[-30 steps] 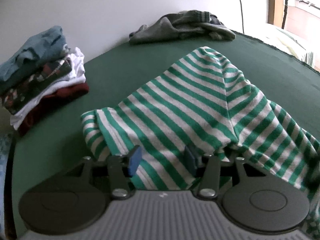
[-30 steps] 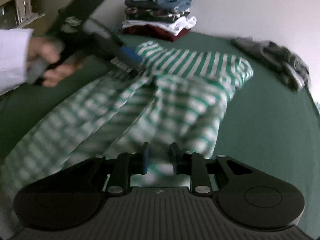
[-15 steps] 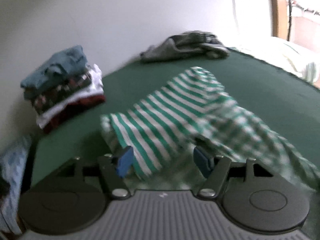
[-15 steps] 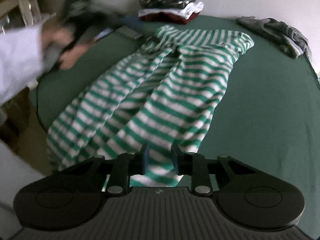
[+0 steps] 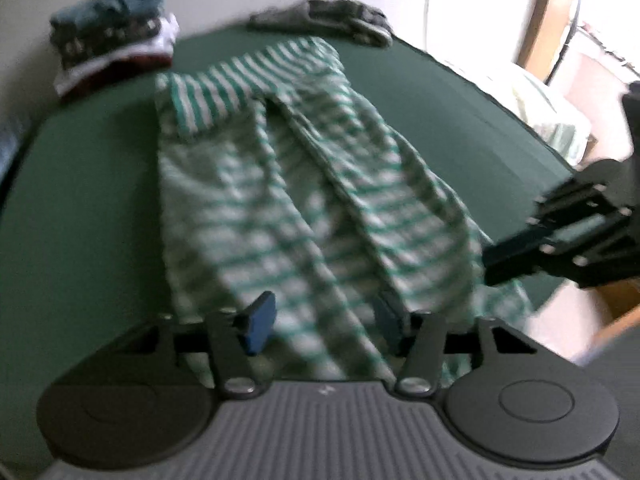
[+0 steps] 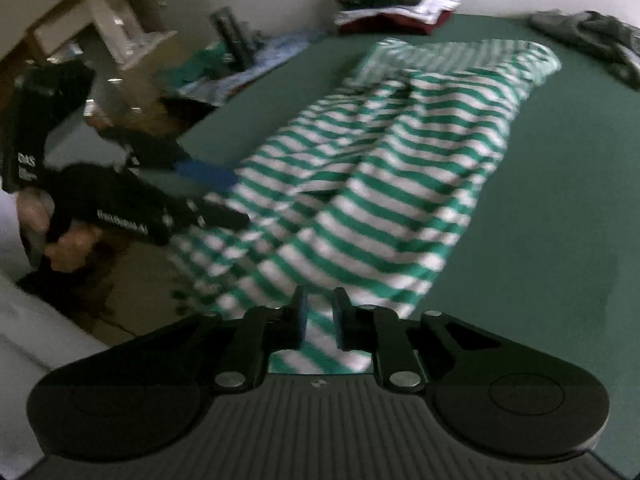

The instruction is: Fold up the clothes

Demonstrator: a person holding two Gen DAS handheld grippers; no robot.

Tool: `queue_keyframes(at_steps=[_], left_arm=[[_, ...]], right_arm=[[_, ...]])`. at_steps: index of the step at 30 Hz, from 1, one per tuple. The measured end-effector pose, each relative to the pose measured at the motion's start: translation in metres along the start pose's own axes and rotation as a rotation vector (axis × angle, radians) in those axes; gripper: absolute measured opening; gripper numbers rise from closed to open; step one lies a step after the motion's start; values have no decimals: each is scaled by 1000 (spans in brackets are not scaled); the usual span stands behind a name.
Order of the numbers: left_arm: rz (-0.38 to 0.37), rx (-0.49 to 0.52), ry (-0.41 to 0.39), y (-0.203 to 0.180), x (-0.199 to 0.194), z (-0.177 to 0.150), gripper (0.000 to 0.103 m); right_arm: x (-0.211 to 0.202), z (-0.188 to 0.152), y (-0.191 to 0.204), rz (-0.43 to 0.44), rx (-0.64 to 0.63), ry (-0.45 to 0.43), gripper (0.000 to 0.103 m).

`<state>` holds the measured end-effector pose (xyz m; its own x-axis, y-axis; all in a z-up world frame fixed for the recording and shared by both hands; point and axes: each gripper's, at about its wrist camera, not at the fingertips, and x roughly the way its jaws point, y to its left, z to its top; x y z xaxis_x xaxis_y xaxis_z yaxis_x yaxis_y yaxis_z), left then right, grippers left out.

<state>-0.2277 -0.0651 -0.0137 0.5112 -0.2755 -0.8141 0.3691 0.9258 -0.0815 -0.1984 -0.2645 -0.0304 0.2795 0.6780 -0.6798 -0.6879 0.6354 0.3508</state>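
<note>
The striped garment lies stretched lengthwise down the middle of the green counter, its near end hanging over the edge toward me. No containers show in either view. A second ago it was bunched into a hump in front of my left gripper; now it is pulled out long and flatter, with a ridge running down its centre. My left gripper at the bottom of the left view has its fingers apart and closing, the cloth passing between them, the pads not pressing it. My right gripper has its fingers nearly together and closing on the garment's near hem. A stack of folded clothes sits at upper left, a crumpled grey garment at the top centre; neither touches the striped one.
</note>
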Motion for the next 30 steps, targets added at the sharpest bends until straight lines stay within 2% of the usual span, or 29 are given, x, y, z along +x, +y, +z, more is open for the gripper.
queue_keyframes(at_steps=[3,5,8,13,16,18,20,22,25,30], left_arm=[[-40,-5,55,-9,1,-17,45],[-65,17,57,-14,-2,-24,45],[-150,26,76,-13,-5,-29,50],[-252,122,120,-5,-7,-30,50],[-290,147,105,5,-10,-29,50],[-318,126,81,15,-8,-27,52],[-342,121,82,19,-2,-26,53],[-371,153,73,18,-1,-25,56],[-418,199,70,14,1,-27,57],[-493,176,62,16,7,-25,62]], right_arm=[[5,-8,7,8,-10,47,14],[6,-14,7,14,17,70,14],[1,-21,8,5,58,78,14],[-2,-28,14,-54,169,119,14],[-1,-35,19,-116,222,159,14],[-1,-42,26,-162,244,153,20],[1,-47,30,-205,284,143,32],[4,-52,34,-244,318,119,33],[10,-57,36,-289,366,77,48],[25,-67,32,-306,418,59,48]])
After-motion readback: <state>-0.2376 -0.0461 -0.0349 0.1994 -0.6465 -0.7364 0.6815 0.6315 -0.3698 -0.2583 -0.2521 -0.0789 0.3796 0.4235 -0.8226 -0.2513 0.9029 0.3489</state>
